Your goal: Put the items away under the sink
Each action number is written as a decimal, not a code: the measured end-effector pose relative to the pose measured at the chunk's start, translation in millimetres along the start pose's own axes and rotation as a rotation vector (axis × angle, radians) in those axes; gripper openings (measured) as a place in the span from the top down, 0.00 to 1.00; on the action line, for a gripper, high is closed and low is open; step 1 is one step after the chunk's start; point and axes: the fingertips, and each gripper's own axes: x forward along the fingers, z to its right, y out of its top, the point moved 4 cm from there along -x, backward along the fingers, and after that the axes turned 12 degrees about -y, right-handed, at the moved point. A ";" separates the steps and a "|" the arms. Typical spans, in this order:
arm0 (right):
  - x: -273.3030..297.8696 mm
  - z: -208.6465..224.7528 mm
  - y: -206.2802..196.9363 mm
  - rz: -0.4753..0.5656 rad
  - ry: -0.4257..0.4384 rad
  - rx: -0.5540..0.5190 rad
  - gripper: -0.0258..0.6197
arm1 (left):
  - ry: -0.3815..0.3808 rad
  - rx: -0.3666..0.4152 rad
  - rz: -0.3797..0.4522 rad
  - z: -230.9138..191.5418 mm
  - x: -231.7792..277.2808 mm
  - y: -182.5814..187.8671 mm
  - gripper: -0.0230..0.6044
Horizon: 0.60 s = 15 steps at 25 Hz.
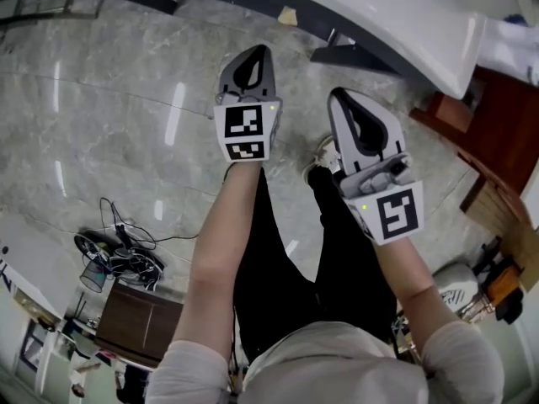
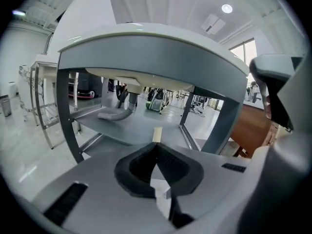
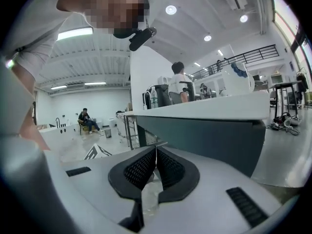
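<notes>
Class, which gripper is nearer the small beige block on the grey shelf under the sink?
Left. The left gripper points straight at the small beige block, just short of it; the right gripper sits farther back, off to its right.

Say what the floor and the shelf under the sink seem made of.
Floor: polished stone or stone-look tile, with grey veining and bright light streaks. Shelf: probably painted metal, a thin, flat sheet in even matte grey; can't be sure.
</notes>
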 end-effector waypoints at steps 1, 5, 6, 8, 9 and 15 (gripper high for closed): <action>-3.1 -0.9 4.1 -0.005 0.004 0.000 0.91 | -0.005 -0.001 -0.011 5.2 -3.9 1.6 0.96; -14.6 3.5 16.8 -0.028 -0.003 0.010 0.91 | -0.027 0.002 -0.032 23.0 -13.8 15.4 0.96; -18.7 4.8 19.1 -0.032 -0.004 0.009 0.91 | -0.033 0.004 -0.036 27.9 -15.6 18.4 0.96; -28.1 8.2 21.9 -0.045 -0.004 -0.001 0.91 | -0.046 0.013 -0.050 37.2 -18.0 23.2 0.96; -32.9 11.1 22.5 -0.054 -0.007 -0.002 0.91 | -0.052 0.014 -0.057 41.3 -18.6 25.6 0.96; -47.5 32.6 31.1 -0.065 -0.071 0.055 0.91 | -0.088 0.015 -0.055 59.9 -30.4 39.9 0.96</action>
